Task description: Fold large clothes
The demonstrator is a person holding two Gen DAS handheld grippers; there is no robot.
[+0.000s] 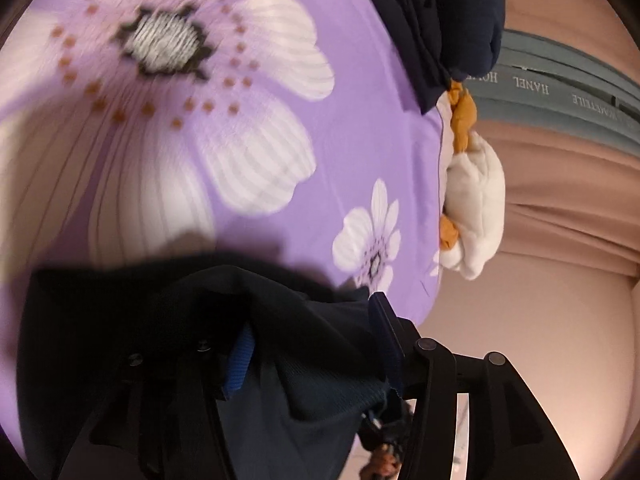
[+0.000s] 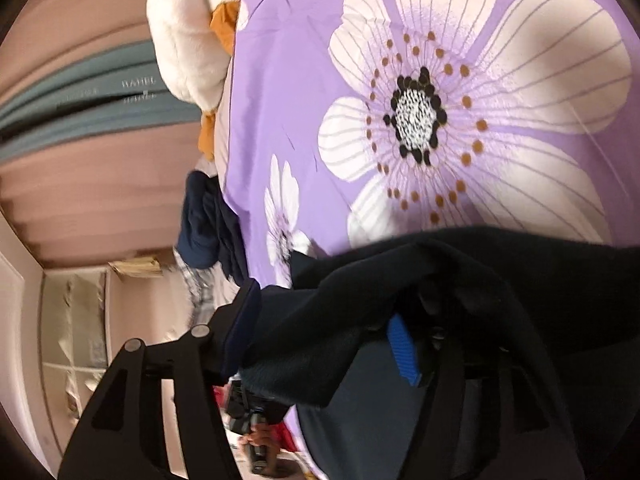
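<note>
**Laying the dark garment down on the bed**

Left wrist view: my left gripper stands partly open, the dark garment draped between its fingers over the purple flowered sheet.

Right wrist view: my right gripper is also partly open around the cloth, rolled sideways. Next I should withdraw without dragging the fold.

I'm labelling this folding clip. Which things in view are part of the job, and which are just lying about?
Part of the job:
- dark garment
- left gripper
- right gripper
- floral sheet, the work surface

Lying about:
- plush toy
- navy clothes pile
- curtain
</note>
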